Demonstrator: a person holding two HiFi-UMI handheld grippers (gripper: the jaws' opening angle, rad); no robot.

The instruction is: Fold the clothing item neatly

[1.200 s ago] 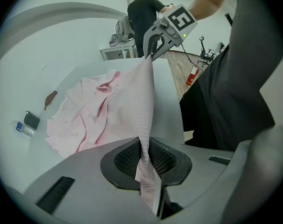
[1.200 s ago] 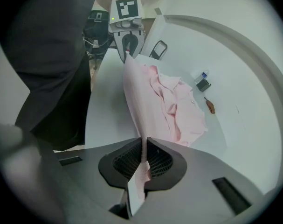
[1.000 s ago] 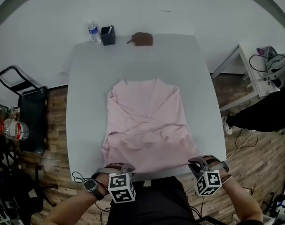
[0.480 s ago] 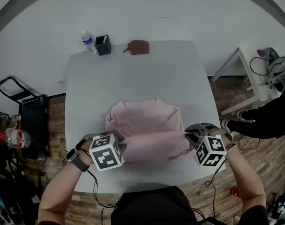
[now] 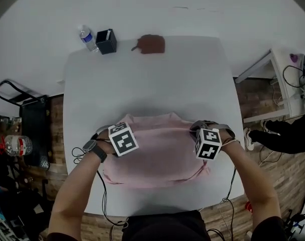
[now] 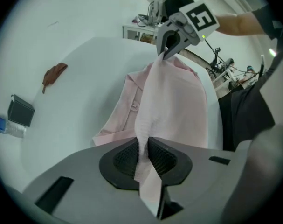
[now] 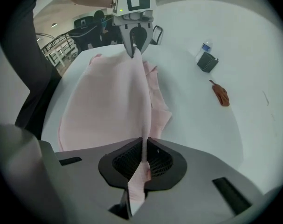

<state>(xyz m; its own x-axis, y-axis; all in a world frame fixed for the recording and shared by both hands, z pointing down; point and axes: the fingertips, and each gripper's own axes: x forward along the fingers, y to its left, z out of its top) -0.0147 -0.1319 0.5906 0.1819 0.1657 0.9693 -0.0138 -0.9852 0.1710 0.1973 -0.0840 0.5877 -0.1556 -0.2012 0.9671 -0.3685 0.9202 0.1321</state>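
A pink shirt [image 5: 157, 157] lies on the white table [image 5: 142, 79], doubled over itself, its near half laid across the far half. My left gripper [image 5: 106, 131] is shut on one corner of the lifted hem, and the cloth [image 6: 153, 92] runs pinched between its pads [image 6: 127, 158]. My right gripper [image 5: 196, 127] is shut on the other corner, the fabric [image 7: 113, 92] stretched taut from its pads [image 7: 157, 158] toward the left gripper [image 7: 133, 43]. In the left gripper view the right gripper [image 6: 165, 50] shows across the stretched hem. Both point steeply down over the shirt's far edge.
At the table's far edge stand a water bottle [image 5: 85, 36], a black box [image 5: 106, 40] and a brown object [image 5: 151, 43]. A black trolley [image 5: 21, 104] is on the floor at left. A white side table [image 5: 278, 79] and a person in black [image 5: 288, 134] are at right.
Both grippers have carried the shirt's hem from the near table edge away across the shirt and lower, folding the near half over the far half. Both stay shut on the cloth.
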